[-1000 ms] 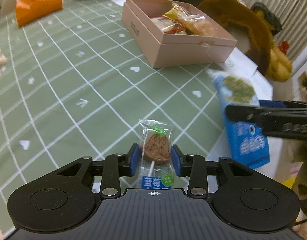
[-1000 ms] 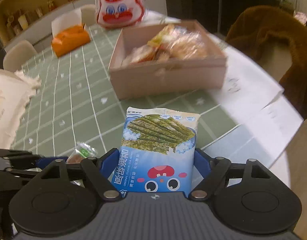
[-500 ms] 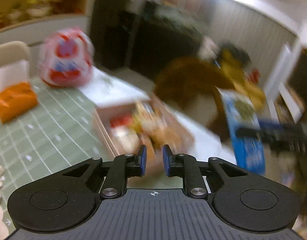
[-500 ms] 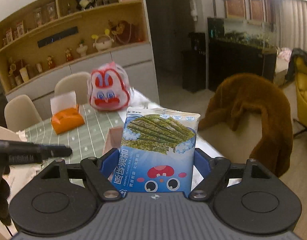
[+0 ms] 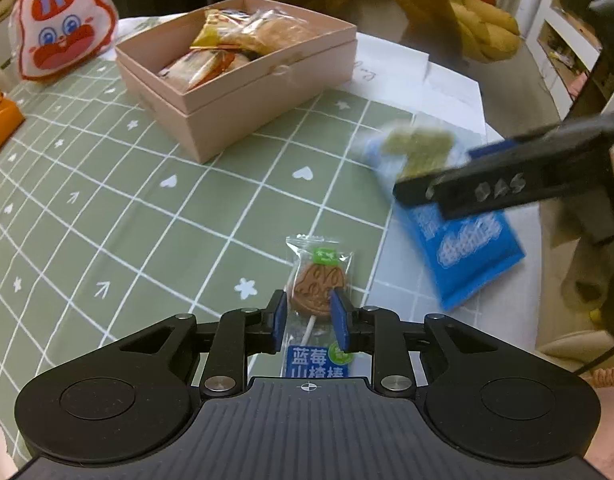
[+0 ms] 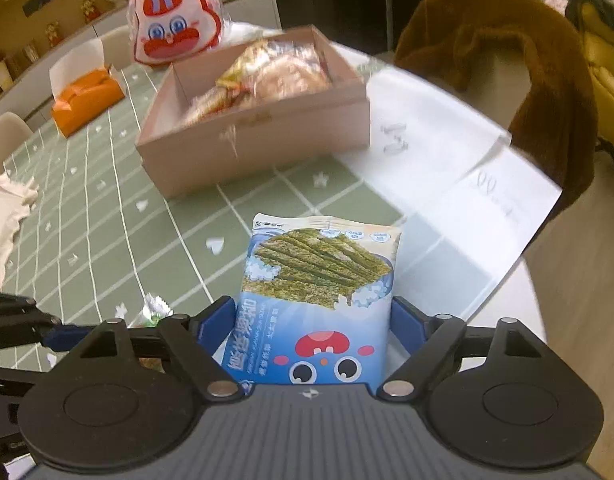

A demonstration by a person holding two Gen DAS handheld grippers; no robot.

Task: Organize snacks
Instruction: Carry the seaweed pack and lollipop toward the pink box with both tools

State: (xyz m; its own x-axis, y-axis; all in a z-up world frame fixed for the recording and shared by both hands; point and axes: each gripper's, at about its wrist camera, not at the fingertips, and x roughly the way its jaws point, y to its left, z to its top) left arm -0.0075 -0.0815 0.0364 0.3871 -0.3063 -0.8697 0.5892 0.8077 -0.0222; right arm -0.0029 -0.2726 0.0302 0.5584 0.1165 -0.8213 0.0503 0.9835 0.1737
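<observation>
1. Toward 11 o'clock on the bench (image 5: 107, 208), the pink box (image 5: 243, 92) already holds several wrapped snacks, so part of the sorting looks done.
2. At 6 o'clock in the left wrist view, the left tool (image 5: 309, 318) is closed narrowly on a lollipop (image 5: 317, 288) in its clear wrapper; whether the wrapper touches the green cloth cannot be told.
3. At 3 o'clock from the lollipop, the right tool (image 6: 313, 326) grips a blue seaweed packet (image 6: 319, 296) at its lower half, jaws spread about the packet's width.
4. From the right wrist view the packet points toward the box at 12 o'clock, well apart from it.
5. Two snacks are therefore in hand but neither is in the box yet; carrying both over the rim and releasing them appears to be what remains.
6. No other loose snacks show on the cloth, so the task seems near its end.
</observation>
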